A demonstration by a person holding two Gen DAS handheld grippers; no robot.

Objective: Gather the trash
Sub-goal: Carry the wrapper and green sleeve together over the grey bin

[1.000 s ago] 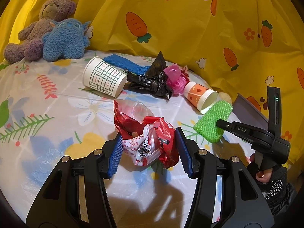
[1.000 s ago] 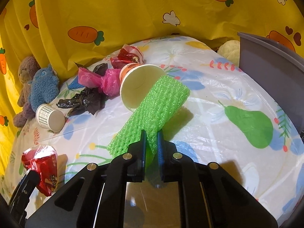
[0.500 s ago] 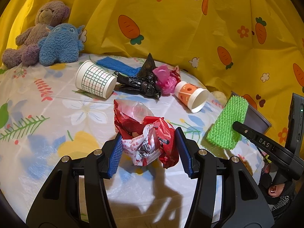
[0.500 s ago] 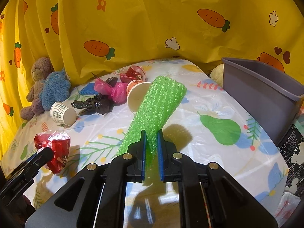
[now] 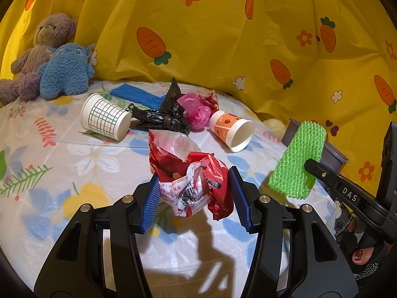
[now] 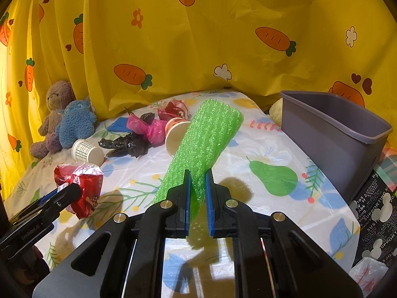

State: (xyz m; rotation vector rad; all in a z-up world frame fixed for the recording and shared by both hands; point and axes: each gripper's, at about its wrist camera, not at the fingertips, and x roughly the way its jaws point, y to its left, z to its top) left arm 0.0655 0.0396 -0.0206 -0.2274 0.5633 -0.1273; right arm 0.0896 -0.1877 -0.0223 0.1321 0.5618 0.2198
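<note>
**Two pieces in hand, bin ahead on the right**

- Right gripper (image 6: 198, 188): nearly closed, pinching the near end of the green foam net (image 6: 206, 139), which juts forward and upward from its jaws. The grey bin (image 6: 347, 134) stands ahead and to your right. Carry the net's far end over the rim before you let go, or it may drape outside.
- Left gripper (image 5: 193, 193): about half open, its blue pads pressed on the red wrapper (image 5: 191, 176). Hold it firm; crumpled film slips.
- Beyond both grippers, uncollected: checked cup (image 5: 105, 116), orange cup (image 5: 232, 130), black bag (image 5: 161, 116), pink bag (image 5: 196, 110), blue net (image 5: 135, 95).
</note>
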